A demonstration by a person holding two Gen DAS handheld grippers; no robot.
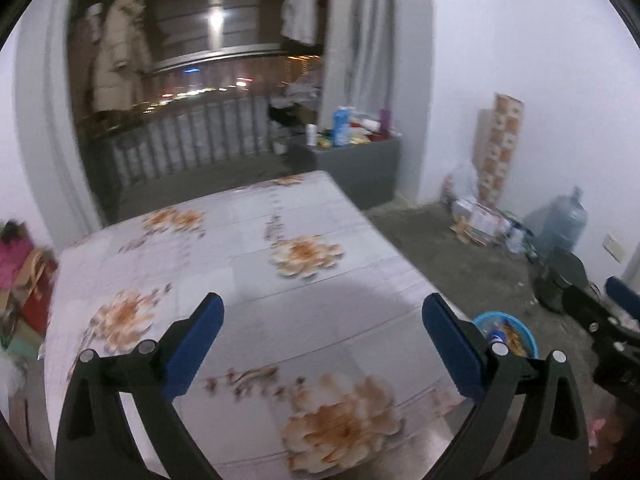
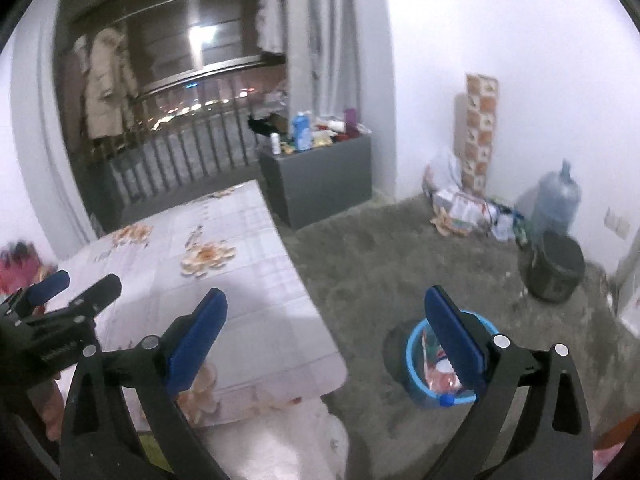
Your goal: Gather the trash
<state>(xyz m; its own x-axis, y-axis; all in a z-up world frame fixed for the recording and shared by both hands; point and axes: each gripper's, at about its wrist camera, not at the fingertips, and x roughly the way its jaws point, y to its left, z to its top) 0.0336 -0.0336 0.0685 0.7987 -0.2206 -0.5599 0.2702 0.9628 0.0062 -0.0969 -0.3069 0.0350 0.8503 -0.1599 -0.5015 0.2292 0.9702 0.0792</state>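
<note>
My left gripper (image 1: pixel 322 304) hangs wide open over the flowered tablecloth of the table (image 1: pixel 240 248), with nothing between its blue pads. My right gripper (image 2: pixel 326 300) is wide open too, over the table's right edge and the floor, also empty. A blue bin (image 2: pixel 420 380) stands on the floor right of the table, with wrappers and a bottle in it; my right finger partly covers it. In the left wrist view the blue bin (image 1: pixel 520 328) peeks out behind the right finger. The right gripper (image 1: pixel 616 312) shows at that view's right edge, the left gripper (image 2: pixel 72 284) at the other view's left.
A grey cabinet (image 2: pixel 320 184) crowded with bottles stands beyond the table by the balcony railing. In the far right corner lie a pile of packets (image 2: pixel 464 208), a tall patterned box (image 2: pixel 480 128), a large water jug (image 2: pixel 556 200) and a dark round pot (image 2: pixel 556 268). Red bags (image 1: pixel 28 280) sit left of the table.
</note>
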